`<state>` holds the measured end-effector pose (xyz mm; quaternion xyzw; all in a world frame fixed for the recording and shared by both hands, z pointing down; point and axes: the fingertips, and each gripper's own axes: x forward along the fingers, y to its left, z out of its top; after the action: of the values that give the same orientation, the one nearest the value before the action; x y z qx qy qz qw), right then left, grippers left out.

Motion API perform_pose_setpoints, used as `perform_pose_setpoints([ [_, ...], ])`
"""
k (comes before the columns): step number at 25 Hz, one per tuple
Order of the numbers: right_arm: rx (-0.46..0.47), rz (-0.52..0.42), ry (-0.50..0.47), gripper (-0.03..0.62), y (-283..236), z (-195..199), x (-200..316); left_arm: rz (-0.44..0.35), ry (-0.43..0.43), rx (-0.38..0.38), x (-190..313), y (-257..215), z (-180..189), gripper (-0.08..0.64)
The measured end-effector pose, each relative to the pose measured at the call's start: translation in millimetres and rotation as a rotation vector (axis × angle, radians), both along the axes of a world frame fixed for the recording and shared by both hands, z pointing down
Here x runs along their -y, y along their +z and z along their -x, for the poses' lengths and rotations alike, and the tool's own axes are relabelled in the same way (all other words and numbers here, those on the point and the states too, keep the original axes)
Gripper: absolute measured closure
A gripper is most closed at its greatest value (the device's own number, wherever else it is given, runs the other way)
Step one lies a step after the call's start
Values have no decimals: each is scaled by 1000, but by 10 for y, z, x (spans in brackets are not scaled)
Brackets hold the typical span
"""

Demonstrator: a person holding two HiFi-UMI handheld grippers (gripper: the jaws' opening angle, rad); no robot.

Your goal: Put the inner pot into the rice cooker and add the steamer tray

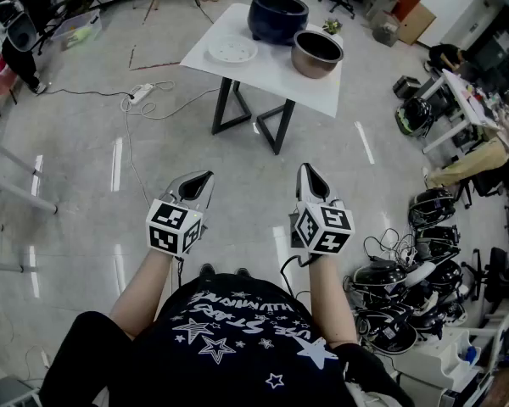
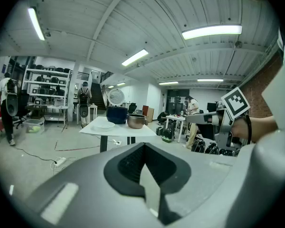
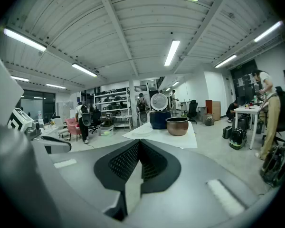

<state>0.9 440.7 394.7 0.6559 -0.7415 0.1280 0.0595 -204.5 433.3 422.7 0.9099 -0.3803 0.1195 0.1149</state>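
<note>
Grey left gripper (image 1: 204,178) and right gripper (image 1: 308,170) pinched shut, empty; bronze metal inner pot (image 1: 316,53) hugs white table (image 1: 263,79) edge, clumsy grab could topple it.

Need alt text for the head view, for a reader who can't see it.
A person holds the left gripper and right gripper, both shut and empty, over a grey floor, well short of a white table. On it stand a dark blue rice cooker, a metal inner pot and a white steamer tray.
</note>
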Motion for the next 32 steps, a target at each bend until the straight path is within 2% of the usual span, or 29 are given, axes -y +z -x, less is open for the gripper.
perform_pose_setpoints([
  [4, 4, -5, -4, 563, -6, -36, 5, 6, -54, 32, 37, 55, 48, 557],
  [9, 17, -8, 9, 563, 11, -96, 9, 40, -113, 24, 43, 107, 107, 557],
  [16, 9, 14, 18, 563, 65, -130, -36, 72, -75, 31, -10, 141, 62, 557],
  [22, 11, 58, 13, 563, 259, -32, -50, 125, -33, 45, -60, 370, 78, 557],
  [25, 43, 39, 13, 563, 260, 73, -27, 152, -20, 28, -63, 440, 187, 556],
  [29, 47, 6, 12, 557, 172, 249, 17, 124, 22, 5, 15, 367, 332, 554],
  [30, 45, 4, 9, 543, 168, 302, 28, 114, 32, -1, 46, 355, 366, 542],
  [32, 47, 15, 3, 415, 189, 396, 58, 105, 57, -10, 96, 342, 409, 458],
])
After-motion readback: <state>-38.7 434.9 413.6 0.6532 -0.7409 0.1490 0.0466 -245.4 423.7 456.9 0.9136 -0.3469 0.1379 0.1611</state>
